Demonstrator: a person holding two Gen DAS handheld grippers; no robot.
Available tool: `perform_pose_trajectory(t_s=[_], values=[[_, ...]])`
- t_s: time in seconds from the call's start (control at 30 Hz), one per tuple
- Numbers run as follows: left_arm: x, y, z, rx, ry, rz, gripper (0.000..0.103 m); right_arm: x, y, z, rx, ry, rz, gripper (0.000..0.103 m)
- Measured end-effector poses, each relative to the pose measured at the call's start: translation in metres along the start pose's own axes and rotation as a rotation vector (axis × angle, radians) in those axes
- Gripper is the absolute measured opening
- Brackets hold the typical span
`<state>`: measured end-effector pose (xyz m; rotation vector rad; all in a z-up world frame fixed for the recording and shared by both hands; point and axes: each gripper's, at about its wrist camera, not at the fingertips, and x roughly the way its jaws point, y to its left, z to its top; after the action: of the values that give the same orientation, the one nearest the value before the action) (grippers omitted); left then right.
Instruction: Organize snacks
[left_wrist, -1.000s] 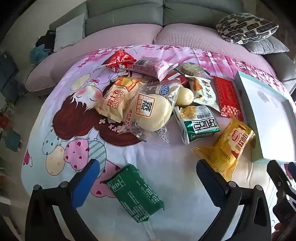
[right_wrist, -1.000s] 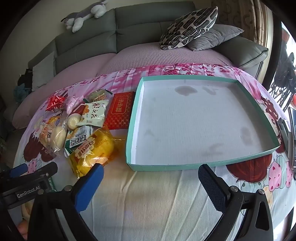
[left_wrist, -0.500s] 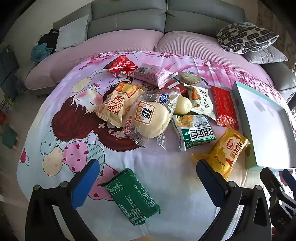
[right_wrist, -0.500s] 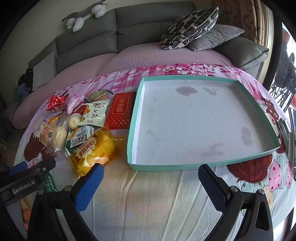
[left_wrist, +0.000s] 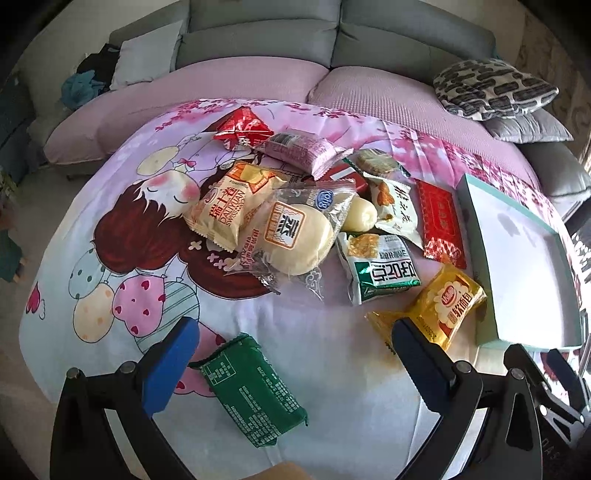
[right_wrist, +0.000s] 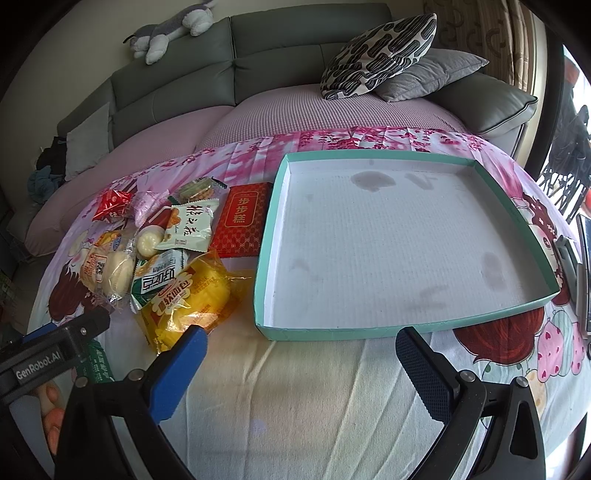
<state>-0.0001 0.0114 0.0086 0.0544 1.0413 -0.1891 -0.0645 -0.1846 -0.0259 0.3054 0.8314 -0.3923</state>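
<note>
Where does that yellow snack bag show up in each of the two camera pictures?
Left wrist view: the yellow snack bag lies lower right, just past the right fingertip.
Right wrist view: the same bag lies lower left, above the left fingertip.
Shared landmark: the teal-rimmed tray beside it.

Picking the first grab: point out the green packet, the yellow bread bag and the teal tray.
green packet (left_wrist: 255, 391), left wrist view, middle of its printed back.
yellow bread bag (right_wrist: 188, 299), right wrist view, centre of the wrapper.
teal tray (right_wrist: 332, 330), right wrist view, near wall.
</note>
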Motion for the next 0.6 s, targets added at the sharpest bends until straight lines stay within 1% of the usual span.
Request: perform_pose_trajectory(t_s=[0.37,0.6], values=[[0.0061,0.0029,-0.0003,-0.017,0.029,0.011,0.103,0.0007,-0.0001,-0.0006,0.0,0.0,0.0,0.103],[0.0041,0.0005,0.0,-0.01,0.011,0.005,0.103,0.0008,0.0001,-0.0009,0.0,0.0,0.0,0.103]])
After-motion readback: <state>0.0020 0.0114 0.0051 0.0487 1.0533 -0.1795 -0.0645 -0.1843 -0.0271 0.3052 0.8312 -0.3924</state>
